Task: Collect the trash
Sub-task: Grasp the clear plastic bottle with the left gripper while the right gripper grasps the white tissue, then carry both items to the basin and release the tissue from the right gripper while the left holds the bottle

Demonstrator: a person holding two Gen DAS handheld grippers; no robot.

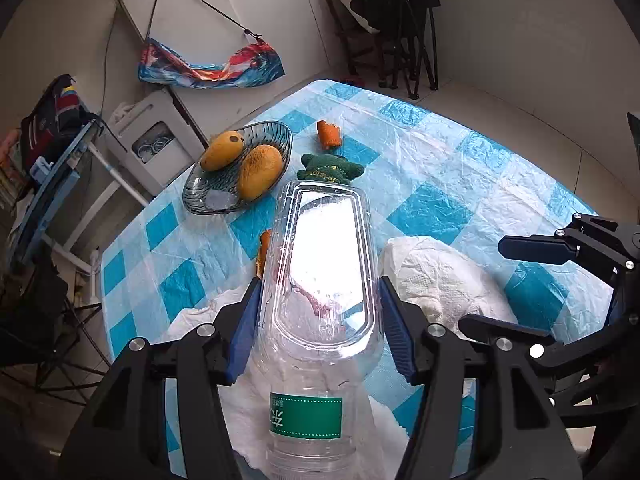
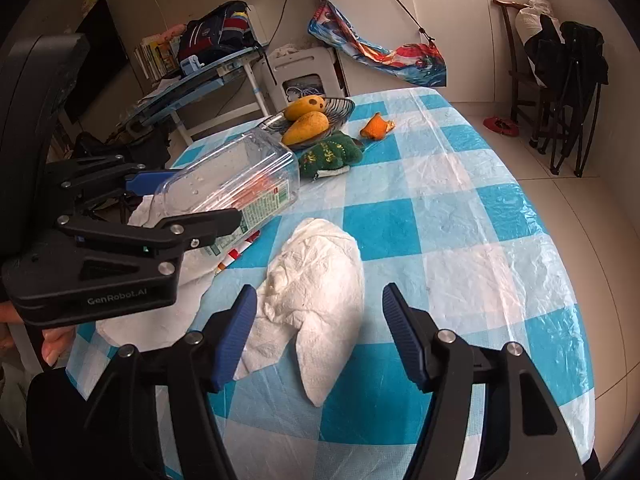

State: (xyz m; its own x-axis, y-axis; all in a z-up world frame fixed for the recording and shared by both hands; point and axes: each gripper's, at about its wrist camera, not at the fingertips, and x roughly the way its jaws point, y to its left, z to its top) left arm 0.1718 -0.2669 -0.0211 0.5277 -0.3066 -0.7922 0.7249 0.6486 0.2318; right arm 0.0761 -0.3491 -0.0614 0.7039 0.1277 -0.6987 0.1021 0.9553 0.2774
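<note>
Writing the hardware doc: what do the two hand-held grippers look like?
Both match: the left hand-held gripper and right hand-held gripper have matte black angular linkage bodies with silver pivot screws and ribbed blue fingers. White "GenRobot.AI" lettering marks the left one's body. No cables visible.

Blue and white checked tablecloth (image 2: 460, 208), glass bowl (image 1: 208, 196) holding two yellow mangoes (image 1: 259, 171), green soft toy (image 1: 330, 168) just beside the bowl, bright cloth (image 2: 380, 54) hanging on white cupboards (image 2: 452, 16), dark chair (image 2: 532, 80) by the wall

Bare tablecloth (image 2: 460, 208) lies open rightward; crumpled tissue (image 2: 320, 292) sits between right tool (image 2: 316, 336) fingers.
</note>
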